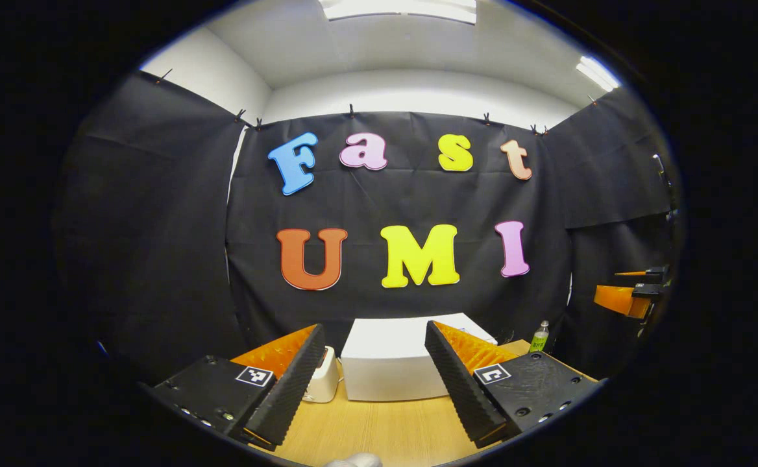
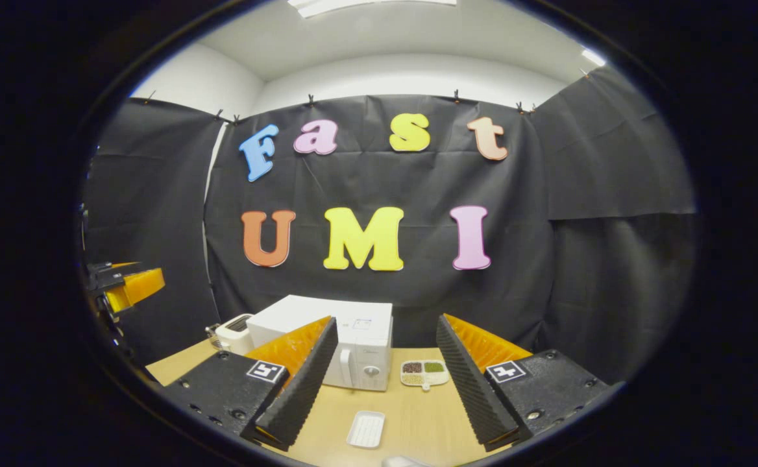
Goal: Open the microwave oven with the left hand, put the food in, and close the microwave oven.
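Observation:
The white microwave oven (image 2: 327,337) stands on the wooden table (image 2: 411,415) with its door shut; the handle (image 2: 346,367) and a round knob face front. To its right lies a small divided dish of food (image 2: 424,374) in brown, green and pale portions. My right gripper (image 2: 385,322) is open and empty, held back from the table's middle. The microwave (image 1: 385,366) also sits straight ahead in the left gripper view, where my left gripper (image 1: 374,329) is open, empty and well short of it. Each gripper appears far off in the other's view: the left gripper (image 2: 126,285), the right gripper (image 1: 629,295).
A white toaster-like appliance (image 2: 235,332) stands left of the microwave, seen too as the appliance (image 1: 324,381). An empty white ribbed tray (image 2: 366,429) lies near the table's front. A green bottle (image 1: 538,336) stands at the back right. Black cloth walls close in the booth.

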